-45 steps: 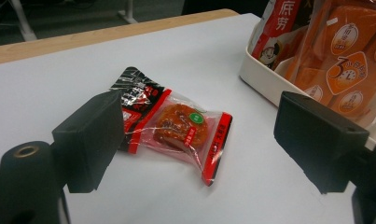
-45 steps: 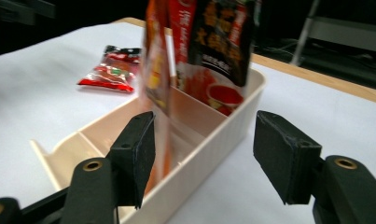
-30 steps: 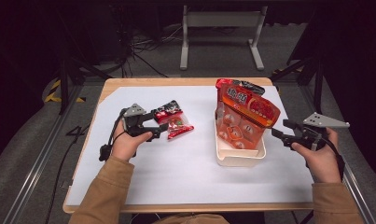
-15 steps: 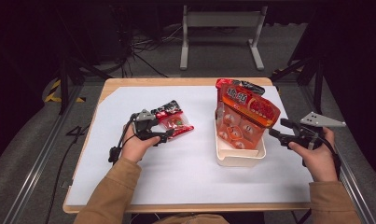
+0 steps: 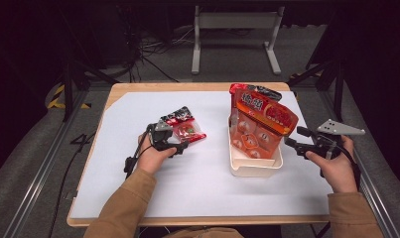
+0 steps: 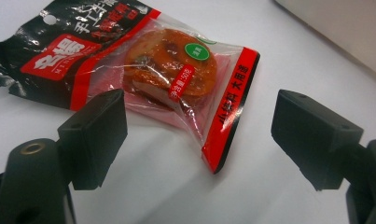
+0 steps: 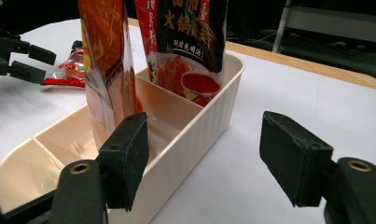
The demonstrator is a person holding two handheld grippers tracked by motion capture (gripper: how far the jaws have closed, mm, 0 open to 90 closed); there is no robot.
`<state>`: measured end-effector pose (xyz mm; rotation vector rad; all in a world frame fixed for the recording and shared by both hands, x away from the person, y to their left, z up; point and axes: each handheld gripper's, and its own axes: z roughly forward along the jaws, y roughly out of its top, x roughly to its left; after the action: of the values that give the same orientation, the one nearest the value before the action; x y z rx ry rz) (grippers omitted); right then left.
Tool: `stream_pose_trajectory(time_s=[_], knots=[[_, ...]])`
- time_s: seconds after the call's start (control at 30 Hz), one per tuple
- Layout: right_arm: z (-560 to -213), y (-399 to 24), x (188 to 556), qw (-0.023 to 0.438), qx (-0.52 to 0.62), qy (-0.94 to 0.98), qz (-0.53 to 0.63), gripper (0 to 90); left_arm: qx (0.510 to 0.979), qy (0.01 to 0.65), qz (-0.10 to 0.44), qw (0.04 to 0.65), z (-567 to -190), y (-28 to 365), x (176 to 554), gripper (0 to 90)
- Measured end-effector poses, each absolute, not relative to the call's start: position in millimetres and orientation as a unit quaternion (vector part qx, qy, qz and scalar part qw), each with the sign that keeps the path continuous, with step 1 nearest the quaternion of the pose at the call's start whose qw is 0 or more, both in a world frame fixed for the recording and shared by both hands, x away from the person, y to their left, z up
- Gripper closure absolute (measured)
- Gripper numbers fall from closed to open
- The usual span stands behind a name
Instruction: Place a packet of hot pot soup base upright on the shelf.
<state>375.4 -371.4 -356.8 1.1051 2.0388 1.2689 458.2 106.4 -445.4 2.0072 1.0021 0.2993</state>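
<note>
Left gripper (image 6: 199, 135), jaws spread wide, hovers beside the snack packet (image 6: 167, 79), lying diagonally toward the frame's upper left.

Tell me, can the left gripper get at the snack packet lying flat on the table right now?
Probably yes. The left gripper is open with its jaws either side of the near end of the snack packet, which lies flat on the white table with nothing between.

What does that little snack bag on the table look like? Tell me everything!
The snack bag is a small shiny plastic packet, black at one end with a red label, clear in the middle with a round orange-brown snack inside, and red-edged. It lies flat on the white table, a bit crinkled. The left gripper sits open just before it, not touching.
</note>
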Motion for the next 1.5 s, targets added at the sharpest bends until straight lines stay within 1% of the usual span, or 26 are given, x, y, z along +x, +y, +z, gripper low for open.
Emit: stream_pose_trajectory(time_s=[0.03, 0.07, 0.27, 0.37, 0.47, 0.57, 0.6, 0.63, 0.67, 0.73, 0.9, 0.93, 0.97, 1.03, 1.07, 1.1, 1.13, 1.33, 1.43, 1.5], knots=[[-356.9, -371.1, 375.4, 0.246, 0.406, 0.747, 0.465, 33.5, 0.803, 0.400, 0.122, 0.425, -446.4, 106.1, 458.9, 20.5], [-357.0, -370.8, 375.5, 0.246, 0.405, 0.748, 0.466, 33.4, 0.803, 0.399, 0.120, 0.425, -447.1, 105.9, 459.4, 23.5], [-357.0, -370.8, 375.7, 0.245, 0.403, 0.748, 0.468, 33.1, 0.803, 0.399, 0.119, 0.425, -450.5, 103.8, 461.9, 27.3], [-357.0, -371.1, 375.7, 0.245, 0.404, 0.747, 0.468, 33.0, 0.806, 0.398, 0.110, 0.423, -452.9, 101.7, 463.0, 29.9], [-356.9, -371.0, 375.7, 0.245, 0.404, 0.747, 0.469, 32.9, 0.812, 0.399, 0.105, 0.413, -453.1, 99.9, 464.2, 30.5], [-356.9, -370.8, 375.6, 0.245, 0.404, 0.746, 0.469, 32.9, 0.813, 0.401, 0.111, 0.406, -453.4, 98.1, 464.3, 35.5], [-357.0, -370.7, 375.6, 0.244, 0.404, 0.747, 0.469, 32.9, 0.815, 0.402, 0.115, 0.400, -453.3, 97.6, 464.6, 35.5], [-357.2, -370.4, 375.7, 0.243, 0.405, 0.746, 0.469, 32.9, 0.819, 0.402, 0.118, 0.391, -453.5, 95.5, 464.9, 41.3], [-357.3, -370.2, 375.9, 0.244, 0.404, 0.746, 0.469, 32.9, 0.821, 0.403, 0.127, 0.385, -453.2, 94.5, 464.4, 44.1], [-357.4, -369.8, 375.9, 0.244, 0.404, 0.747, 0.469, 32.9, 0.827, 0.396, 0.146, 0.371, -452.6, 93.7, 463.9, 52.6], [-357.8, -369.9, 376.0, 0.243, 0.403, 0.747, 0.469, 32.9, 0.825, 0.400, 0.157, 0.367, -452.7, 94.9, 463.7, 66.1], [-357.9, -369.9, 376.1, 0.243, 0.404, 0.747, 0.469, 32.9, 0.822, 0.403, 0.160, 0.369, -453.2, 95.7, 464.0, 66.1], [-358.2, -369.6, 376.1, 0.243, 0.404, 0.747, 0.468, 32.9, 0.821, 0.405, 0.161, 0.368, -453.1, 96.6, 464.5, 70.4], [-358.3, -369.3, 376.2, 0.244, 0.403, 0.748, 0.467, 33.1, 0.817, 0.412, 0.159, 0.372, -453.3, 98.7, 465.2, 75.6], [-358.2, -369.2, 376.0, 0.244, 0.402, 0.749, 0.467, 33.2, 0.816, 0.413, 0.157, 0.372, -453.3, 99.6, 465.5, 80.9], [-358.1, -369.1, 375.9, 0.244, 0.402, 0.749, 0.468, 33.3, 0.815, 0.414, 0.156, 0.375, -453.6, 100.2, 465.6, 84.3], [-358.0, -369.1, 375.9, 0.244, 0.402, 0.749, 0.467, 33.5, 0.813, 0.416, 0.155, 0.376, -453.7, 100.3, 465.5, 86.1], [-357.0, -369.5, 374.6, 0.241, 0.402, 0.749, 0.469, 36.9, 0.814, 0.414, 0.158, 0.376, -453.3, 100.8, 465.1, 88.7], [-354.9, -370.5, 373.2, 0.239, 0.400, 0.749, 0.471, 40.7, 0.814, 0.412, 0.154, 0.380, -452.4, 102.1, 464.5, 89.2], [-354.2, -370.7, 372.6, 0.239, 0.401, 0.748, 0.472, 41.6, 0.813, 0.413, 0.153, 0.382, -451.5, 102.4, 463.6, 89.3]])
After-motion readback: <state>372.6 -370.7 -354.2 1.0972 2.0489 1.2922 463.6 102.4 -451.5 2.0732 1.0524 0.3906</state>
